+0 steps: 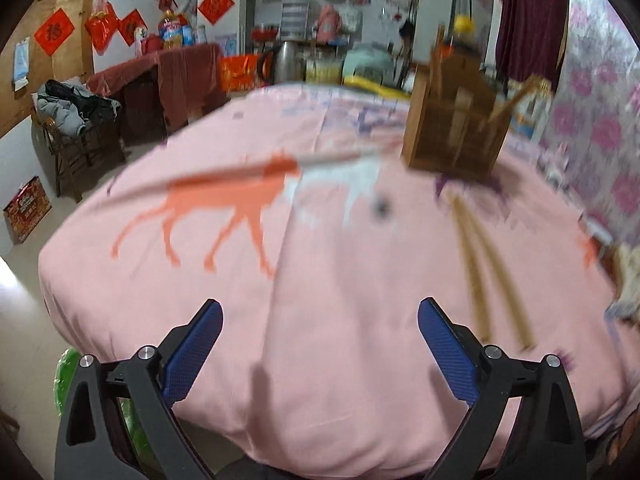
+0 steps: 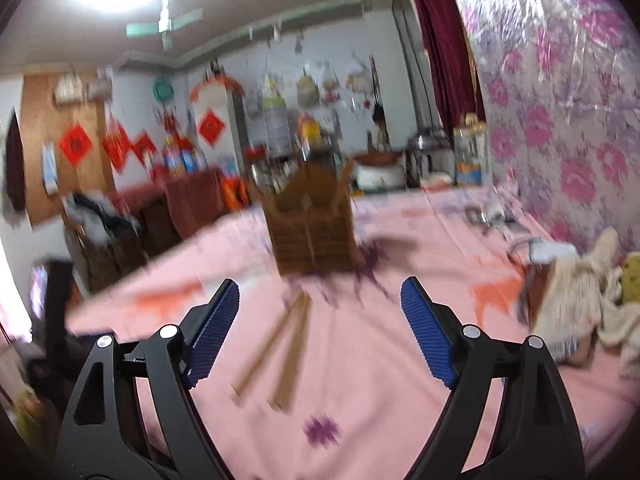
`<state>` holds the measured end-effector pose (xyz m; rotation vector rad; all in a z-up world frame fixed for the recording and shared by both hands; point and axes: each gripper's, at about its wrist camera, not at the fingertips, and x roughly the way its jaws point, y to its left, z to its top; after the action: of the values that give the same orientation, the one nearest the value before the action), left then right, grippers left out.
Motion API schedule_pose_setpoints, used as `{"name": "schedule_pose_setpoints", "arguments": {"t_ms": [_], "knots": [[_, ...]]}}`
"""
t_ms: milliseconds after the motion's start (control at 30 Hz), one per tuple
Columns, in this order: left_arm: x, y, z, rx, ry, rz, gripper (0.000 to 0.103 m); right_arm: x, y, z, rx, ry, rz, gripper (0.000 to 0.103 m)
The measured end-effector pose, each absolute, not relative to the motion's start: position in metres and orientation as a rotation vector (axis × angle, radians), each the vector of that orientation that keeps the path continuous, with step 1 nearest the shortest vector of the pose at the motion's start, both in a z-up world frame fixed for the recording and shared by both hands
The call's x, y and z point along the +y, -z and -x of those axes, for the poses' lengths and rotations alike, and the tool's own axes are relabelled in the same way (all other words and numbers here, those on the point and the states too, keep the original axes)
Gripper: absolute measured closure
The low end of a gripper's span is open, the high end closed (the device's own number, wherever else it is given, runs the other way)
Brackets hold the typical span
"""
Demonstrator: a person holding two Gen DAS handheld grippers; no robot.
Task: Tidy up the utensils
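A brown wooden utensil holder [image 1: 456, 120] stands on the pink sheet, with sticks poking out of its top; it shows mid-frame in the right wrist view as the holder [image 2: 314, 224]. Two tan chopsticks [image 1: 488, 272] lie side by side on the sheet in front of it, also seen as the chopsticks [image 2: 276, 354]. One long thin chopstick [image 1: 304, 162] lies across the sheet further left. My left gripper [image 1: 320, 308] is open over bare sheet, left of the pair. My right gripper [image 2: 320, 292] is open just above the pair, with nothing pressed between its pads. Both views are blurred.
The pink bed sheet [image 1: 320, 360] with an orange horse print covers the work surface. A cream knitted cloth and a box [image 2: 572, 292] lie at the right near the floral wall. A chair with clothes [image 1: 72, 120] and a red-draped table stand beyond the left edge.
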<state>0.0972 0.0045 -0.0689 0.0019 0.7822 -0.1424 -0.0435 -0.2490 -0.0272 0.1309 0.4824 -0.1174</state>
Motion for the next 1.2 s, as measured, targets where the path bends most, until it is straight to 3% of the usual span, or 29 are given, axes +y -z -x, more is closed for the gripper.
{"name": "schedule_pose_setpoints", "arguments": {"t_ms": [233,867,1200], "knots": [[0.001,0.103,-0.105,0.831,0.124,-0.057,0.006,-0.242,0.085,0.027,0.654,0.079,-0.082,0.023],[-0.003,0.107,-0.102,0.775,0.099,-0.065,0.004,-0.228,0.113,0.017,0.789,0.074,-0.009,0.024],[-0.004,0.107,-0.101,0.767,0.095,-0.065,0.004,-0.217,0.113,0.014,0.77,0.049,0.045,0.045]]}}
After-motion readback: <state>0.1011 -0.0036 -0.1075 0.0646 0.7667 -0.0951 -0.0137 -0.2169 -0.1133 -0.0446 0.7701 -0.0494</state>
